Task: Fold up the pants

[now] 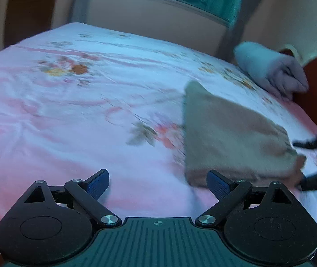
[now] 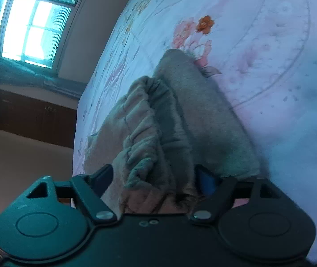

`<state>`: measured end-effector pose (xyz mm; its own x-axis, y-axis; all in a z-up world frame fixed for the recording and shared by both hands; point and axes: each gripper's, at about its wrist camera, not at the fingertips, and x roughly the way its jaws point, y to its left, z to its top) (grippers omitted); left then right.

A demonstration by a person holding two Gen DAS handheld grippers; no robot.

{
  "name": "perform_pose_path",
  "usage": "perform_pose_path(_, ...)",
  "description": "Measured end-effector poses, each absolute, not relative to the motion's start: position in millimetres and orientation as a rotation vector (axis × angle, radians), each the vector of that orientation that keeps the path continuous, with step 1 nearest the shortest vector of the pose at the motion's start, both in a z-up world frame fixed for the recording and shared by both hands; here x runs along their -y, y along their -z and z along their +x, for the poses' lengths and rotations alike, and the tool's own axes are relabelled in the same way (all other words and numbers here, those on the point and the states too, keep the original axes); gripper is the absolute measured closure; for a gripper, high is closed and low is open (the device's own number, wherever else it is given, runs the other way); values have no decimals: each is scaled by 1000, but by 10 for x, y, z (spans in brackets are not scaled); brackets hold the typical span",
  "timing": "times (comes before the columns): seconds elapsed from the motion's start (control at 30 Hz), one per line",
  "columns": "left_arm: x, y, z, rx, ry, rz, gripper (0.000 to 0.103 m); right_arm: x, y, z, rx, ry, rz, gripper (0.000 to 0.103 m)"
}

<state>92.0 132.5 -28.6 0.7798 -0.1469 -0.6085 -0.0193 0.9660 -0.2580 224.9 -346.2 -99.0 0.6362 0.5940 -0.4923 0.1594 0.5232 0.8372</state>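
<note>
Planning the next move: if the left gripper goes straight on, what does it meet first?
Probably the bed sheet: the open left gripper points at bare sheet, with the folded pants off to its right. Depth is unclear.

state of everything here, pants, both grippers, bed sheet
pants: folded into a bundle on the bed, waistband bunched between the right gripper's fingers
left gripper: open, holding nothing
right gripper: open around the waistband
sheet: spread, lightly wrinkled

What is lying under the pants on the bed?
The pants lie on a floral sheet, which shows all around them. The part of the sheet directly beneath is covered, so anything there cannot be seen. The right gripper has the waistband between its open fingers.
</note>
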Motion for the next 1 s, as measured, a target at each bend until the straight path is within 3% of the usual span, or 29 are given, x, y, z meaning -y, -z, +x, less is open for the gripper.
perform_pose_path(0.07, -1286, 277, 946, -675, 79, -294, 9, 3429, 965, 2287, -887, -307, 1000, 27)
perform_pose_path(0.1, -1282, 286, 953, -678, 88, -314, 9, 3410, 938, 2316, -894, -324, 997, 48)
perform_pose_path(0.13, -1254, 288, 950, -677, 88, -322, 9, 3411, 933, 2353, -903, -332, 985, 76)
perform_pose_path(0.2, -1228, 315, 981, -680, 88, -321, 9, 3370, 878, 2381, -892, -333, 918, 82)
perform_pose_path(0.43, -1307, 314, 1025, -669, 72, -325, 9, 3470, 306, 2324, -651, -471, 835, 85)
perform_pose_path(0.5, -1324, 321, 1032, -674, 67, -323, 9, 3614, 485, 2389, -682, -435, 857, 84)
perform_pose_path(0.6, -1310, 331, 1057, -688, 61, -310, 9, 3760, 1079, 2554, -875, -340, 912, 83)
perform_pose_path(1.0, -1188, 294, 1224, -680, 90, -278, 9, 3904, 1113, 2456, -769, -361, 978, 84)
